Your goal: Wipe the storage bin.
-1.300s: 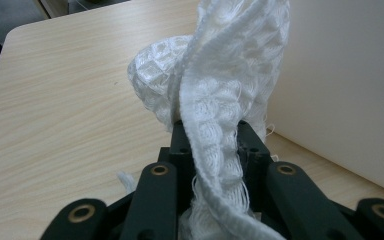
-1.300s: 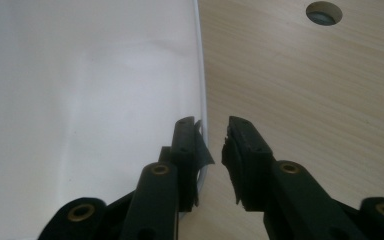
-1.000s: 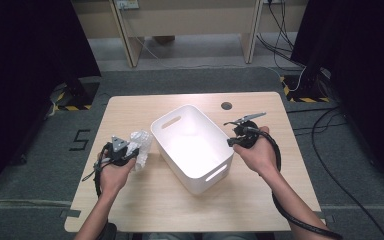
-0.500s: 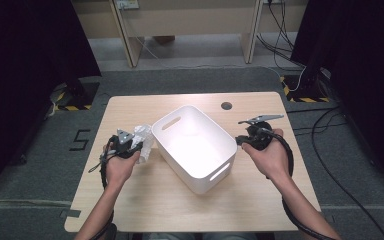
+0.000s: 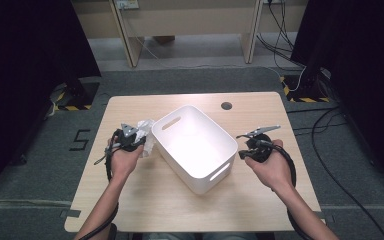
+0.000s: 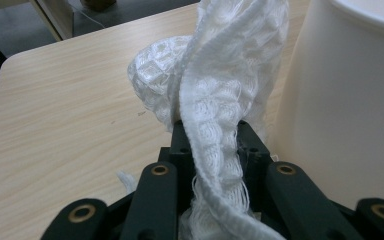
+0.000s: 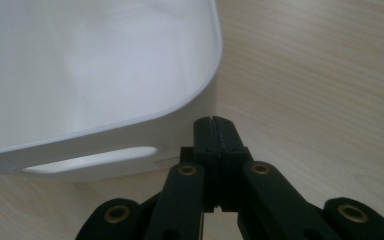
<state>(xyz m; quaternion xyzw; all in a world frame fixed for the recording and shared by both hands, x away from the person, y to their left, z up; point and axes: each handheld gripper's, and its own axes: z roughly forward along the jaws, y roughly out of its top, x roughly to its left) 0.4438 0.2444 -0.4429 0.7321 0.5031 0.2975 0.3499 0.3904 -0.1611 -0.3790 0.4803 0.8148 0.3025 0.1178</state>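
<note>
A white knitted cloth [image 6: 215,95] hangs bunched from my left gripper [image 6: 212,135], whose jaws are shut on it. In the high view that left gripper [image 5: 139,142] holds the cloth [image 5: 146,134] just off the table, right beside the left wall of a white plastic bin [image 5: 200,172]. The bin's wall [image 6: 350,100] rises close on the right of the left gripper view. My right gripper [image 7: 214,124] is shut with nothing in it, its tips by the bin's rim [image 7: 130,122] near a handle slot [image 7: 90,161]. From above, the right gripper [image 5: 242,153] sits at the bin's right corner.
The bin stands diagonally in the middle of a light wooden table [image 5: 280,200]. A small dark round hole [image 5: 226,105] marks the table's far side. Grey floor, cables and dark curtains surround the table.
My left gripper has carried the cloth forward and right, up against the bin's left wall. The right gripper drifted right and back toward the person, staying shut.
</note>
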